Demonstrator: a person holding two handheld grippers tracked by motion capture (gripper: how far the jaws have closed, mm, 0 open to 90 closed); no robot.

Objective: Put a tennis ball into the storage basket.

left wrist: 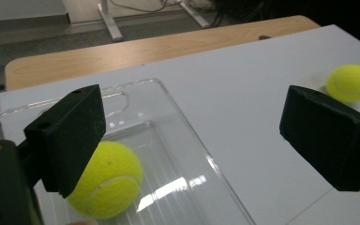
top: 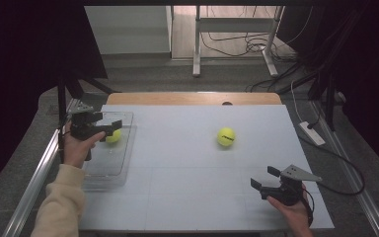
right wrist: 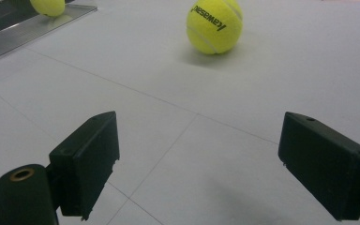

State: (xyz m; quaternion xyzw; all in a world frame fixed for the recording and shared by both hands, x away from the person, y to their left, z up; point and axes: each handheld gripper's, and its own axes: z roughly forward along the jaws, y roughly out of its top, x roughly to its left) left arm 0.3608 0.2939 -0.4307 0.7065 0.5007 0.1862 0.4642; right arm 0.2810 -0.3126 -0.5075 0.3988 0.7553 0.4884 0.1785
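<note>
Left tongs [top: 112,124]: held in the person's left hand [top: 77,147] over the clear tray, near the desk's left edge; the jaws stand wide apart with nothing between them, the pads pressing on nothing.
Clear tray [top: 109,170]: a transparent plastic tray that lies along the left edge of the desk [top: 187,163], its long side running from front to back.
Ball in tray [top: 113,136]: a yellow-green tennis ball that rests on the tray floor in its far half, just below and beside the left tongs' tips; in the left gripper view it [left wrist: 107,180] lies partly behind the left jaw, free of both pads.
Loose ball [top: 226,137]: a second yellow-green tennis ball with dark lettering that sits on the bare desk right of centre, well apart from the tray and from both tongs; the right gripper view shows it [right wrist: 214,26] ahead of the jaws, far off.
Right tongs [top: 265,179]: held in the person's right hand [top: 296,210] near the front right corner of the desk, low over the surface; the jaws gape wide and grip nothing, with bare desk between them.
</note>
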